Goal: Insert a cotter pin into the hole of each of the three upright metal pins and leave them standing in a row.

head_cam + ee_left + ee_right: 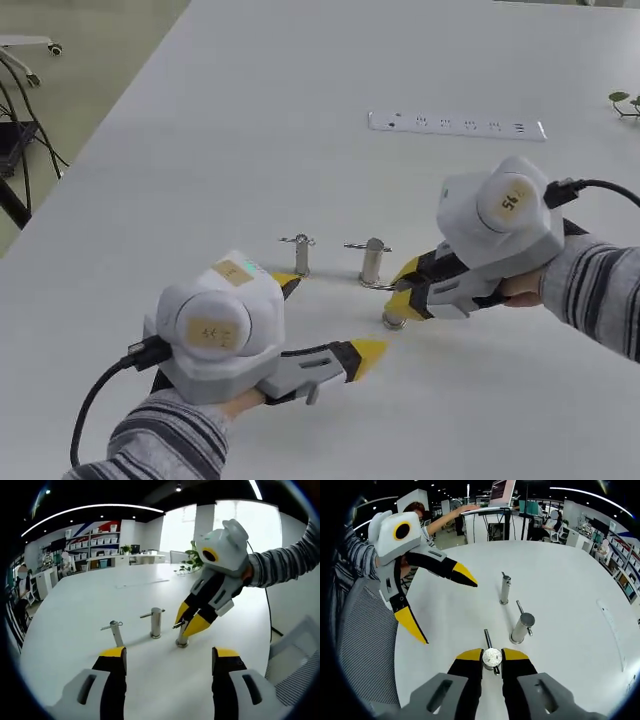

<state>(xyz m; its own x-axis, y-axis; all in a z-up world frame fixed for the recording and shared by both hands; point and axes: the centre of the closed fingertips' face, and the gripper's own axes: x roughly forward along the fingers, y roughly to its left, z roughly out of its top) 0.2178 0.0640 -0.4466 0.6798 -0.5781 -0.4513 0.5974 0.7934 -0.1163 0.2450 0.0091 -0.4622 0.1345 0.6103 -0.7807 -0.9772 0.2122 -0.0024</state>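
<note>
Head view, left to right: the left gripper [328, 317] holds nothing, its jaws spread wide. Just past its far jaw stands the first metal pin [301, 256], with the first cotter pin [296, 240] through it. The middle metal pin [372, 264] carries the second cotter pin [358, 246]. The right gripper [402, 289] is narrowed onto the third metal pin [393, 321], and the third cotter pin [486, 639] crosses between its jaws.
</note>
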